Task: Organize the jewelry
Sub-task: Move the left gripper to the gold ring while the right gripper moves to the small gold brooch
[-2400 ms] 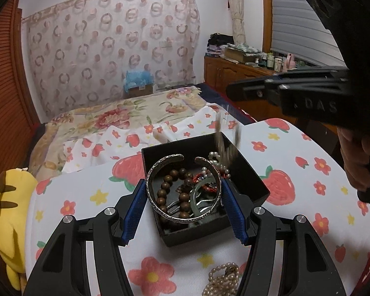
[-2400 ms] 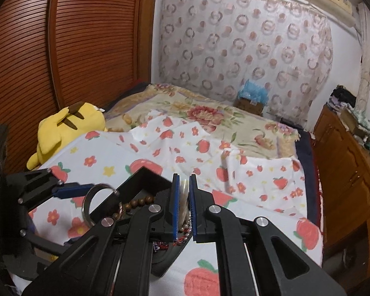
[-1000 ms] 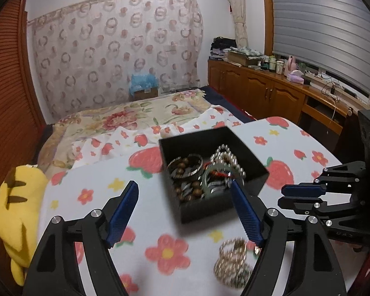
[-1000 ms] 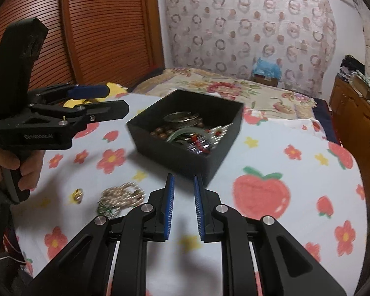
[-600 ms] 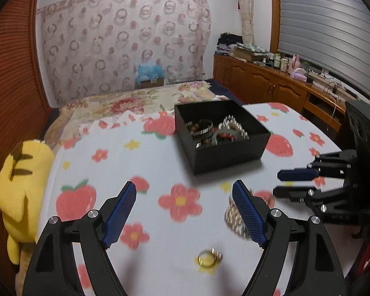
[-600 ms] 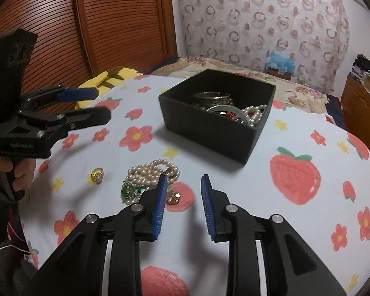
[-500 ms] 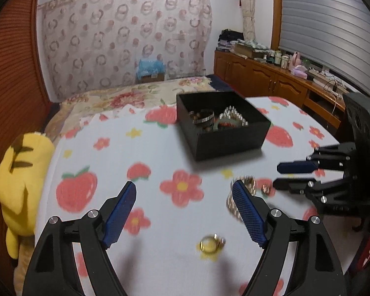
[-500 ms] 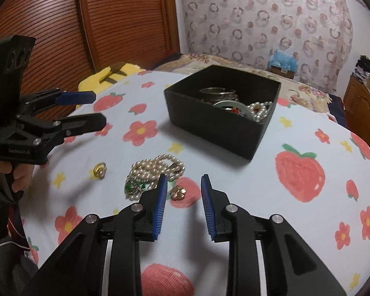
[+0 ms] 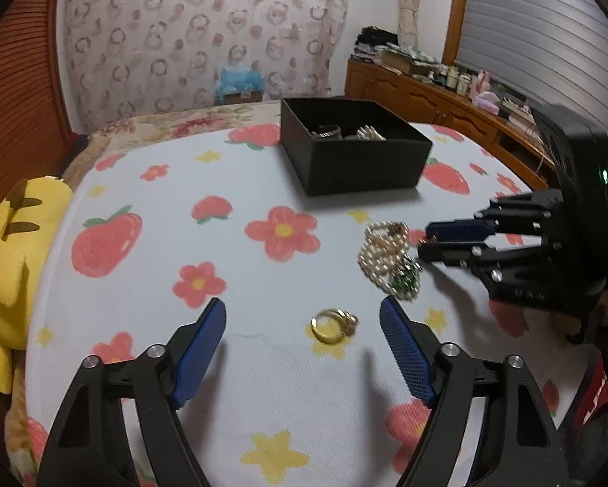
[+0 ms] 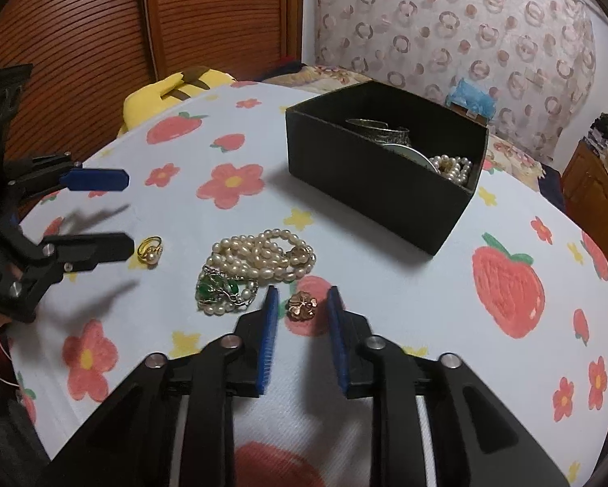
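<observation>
Left wrist view: left gripper (image 9: 302,304) spread wide and closing, gold ring (image 9: 333,326) between the jaws near the table's near edge, pads not on it yet. Right wrist view: right gripper (image 10: 302,290) narrow, also closing, small rose-gold flower piece (image 10: 302,305) between the blue pads, no contact visible. Pearl strand (image 10: 263,255) with green stone pendant (image 10: 216,288) heaped just beside one jaw of the right gripper. Black box (image 10: 365,178) toward the far edge, partly filled: metal cuff, more pearls.

Risks, as a judgement:
- Ring thin, hard, smooth, lying flat on soft strawberry-print tablecloth (image 9: 263,385). Likely to skate or flip out sideways if pinched off-centre; could roll toward the near edge. Also possible to pinch cloth with it and drag everything along.
- Flower piece tiny, lumpy, metallic. Easy to squirt out from flat ribbed pads if caught by one petal only.
- Pearls close to that jaw. Could snag a loop or the pendant chain and haul the whole tangle up on lifting.
- Both grippers near one another; collision possible on the way to the box.
- Box walls matte, stiff, card-like; probably light enough to shove across the cloth if clipped.

Pearls: small, oval, glossy, cream. Pendant: green stones in silver-toned setting.
</observation>
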The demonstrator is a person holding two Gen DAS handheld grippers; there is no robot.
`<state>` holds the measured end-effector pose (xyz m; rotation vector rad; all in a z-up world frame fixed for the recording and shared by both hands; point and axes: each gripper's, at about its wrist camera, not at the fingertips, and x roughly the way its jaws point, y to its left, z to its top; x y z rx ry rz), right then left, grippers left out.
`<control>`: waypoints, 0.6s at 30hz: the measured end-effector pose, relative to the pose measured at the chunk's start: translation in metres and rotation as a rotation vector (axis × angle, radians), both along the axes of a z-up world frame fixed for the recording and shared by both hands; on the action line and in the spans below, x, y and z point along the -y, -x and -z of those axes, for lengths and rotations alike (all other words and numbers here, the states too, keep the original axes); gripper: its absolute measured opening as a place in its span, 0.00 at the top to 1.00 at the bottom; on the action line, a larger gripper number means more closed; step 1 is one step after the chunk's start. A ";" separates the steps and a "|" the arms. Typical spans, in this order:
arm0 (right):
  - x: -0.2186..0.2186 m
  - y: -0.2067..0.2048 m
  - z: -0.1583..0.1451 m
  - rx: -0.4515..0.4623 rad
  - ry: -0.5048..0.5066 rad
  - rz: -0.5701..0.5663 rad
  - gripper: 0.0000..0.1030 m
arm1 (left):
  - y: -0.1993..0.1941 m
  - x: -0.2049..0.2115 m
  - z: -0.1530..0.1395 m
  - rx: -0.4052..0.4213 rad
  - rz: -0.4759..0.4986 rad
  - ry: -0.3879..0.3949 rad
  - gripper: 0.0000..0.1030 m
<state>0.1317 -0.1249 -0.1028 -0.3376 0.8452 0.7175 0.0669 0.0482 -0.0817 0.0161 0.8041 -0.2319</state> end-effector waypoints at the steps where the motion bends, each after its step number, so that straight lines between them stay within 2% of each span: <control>1: 0.000 0.000 0.000 0.000 0.000 0.001 0.83 | 0.001 0.002 0.001 -0.004 0.007 -0.004 0.33; 8: 0.001 0.000 -0.001 0.005 0.004 0.001 0.84 | 0.001 0.015 0.006 -0.026 0.036 -0.044 0.48; 12: 0.002 0.000 -0.002 0.006 0.005 0.001 0.84 | 0.000 0.020 0.008 -0.029 0.036 -0.071 0.52; 14: 0.002 0.000 -0.001 0.005 0.003 0.001 0.84 | -0.001 0.021 0.009 -0.034 0.035 -0.080 0.57; 18: 0.002 0.000 -0.002 0.007 0.006 0.001 0.84 | -0.003 0.022 0.010 -0.035 0.035 -0.088 0.60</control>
